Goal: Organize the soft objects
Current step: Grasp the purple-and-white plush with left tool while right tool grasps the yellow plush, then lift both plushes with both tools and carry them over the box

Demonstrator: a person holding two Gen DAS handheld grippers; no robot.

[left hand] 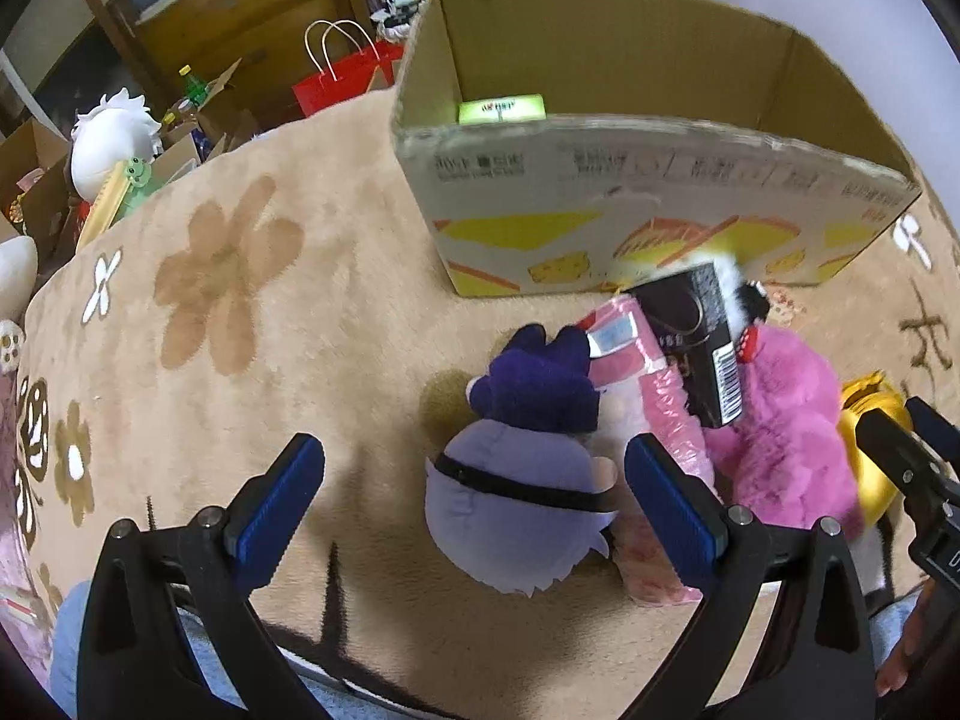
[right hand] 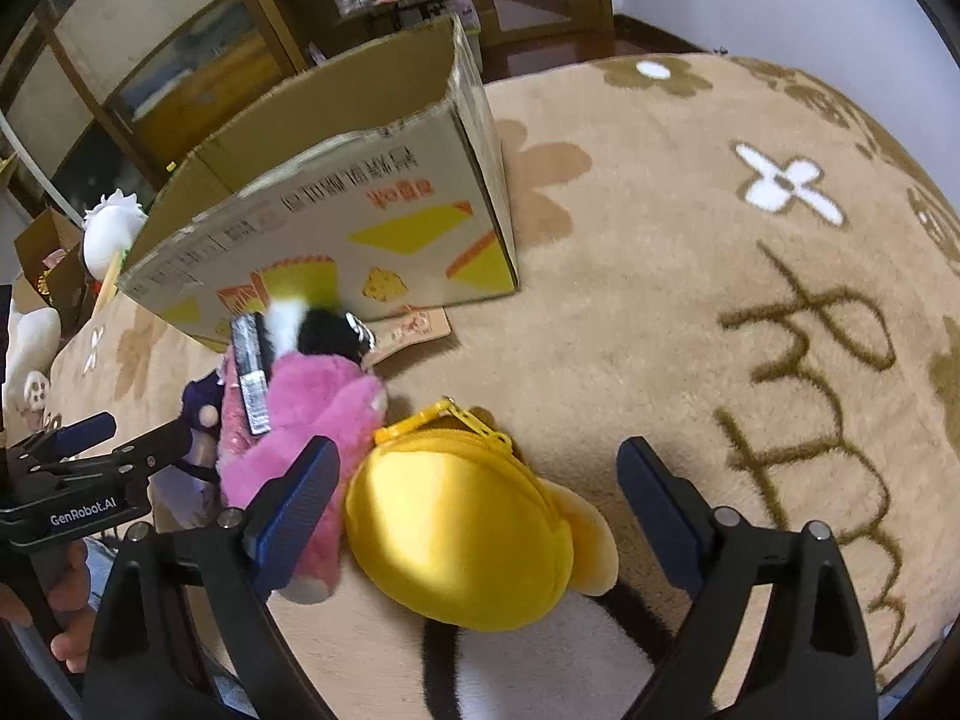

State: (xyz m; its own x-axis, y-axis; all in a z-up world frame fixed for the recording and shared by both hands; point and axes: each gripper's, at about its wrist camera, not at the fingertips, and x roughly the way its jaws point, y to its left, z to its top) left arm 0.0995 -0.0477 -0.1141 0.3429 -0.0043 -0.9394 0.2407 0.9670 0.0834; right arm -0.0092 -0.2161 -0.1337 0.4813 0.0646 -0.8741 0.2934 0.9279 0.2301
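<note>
A purple plush (left hand: 516, 474) with a dark purple top lies on the beige rug, between the open fingers of my left gripper (left hand: 474, 498), nearer the right finger. Beside it lie a pink wrapped packet (left hand: 660, 396), a black box (left hand: 702, 336) and a pink plush (left hand: 786, 426). A yellow plush pouch (right hand: 462, 522) with a zipper lies between the open fingers of my right gripper (right hand: 480, 510); the pink plush (right hand: 300, 414) touches its left side. An open cardboard box (left hand: 630, 198) stands behind the toys, with a green item (left hand: 501, 108) inside.
The flower-patterned rug (right hand: 720, 240) spreads wide to the right and left. A red paper bag (left hand: 342, 81), a white plush (left hand: 111, 138) and cluttered cartons lie beyond the rug's left edge. Wooden furniture (right hand: 252, 18) stands behind.
</note>
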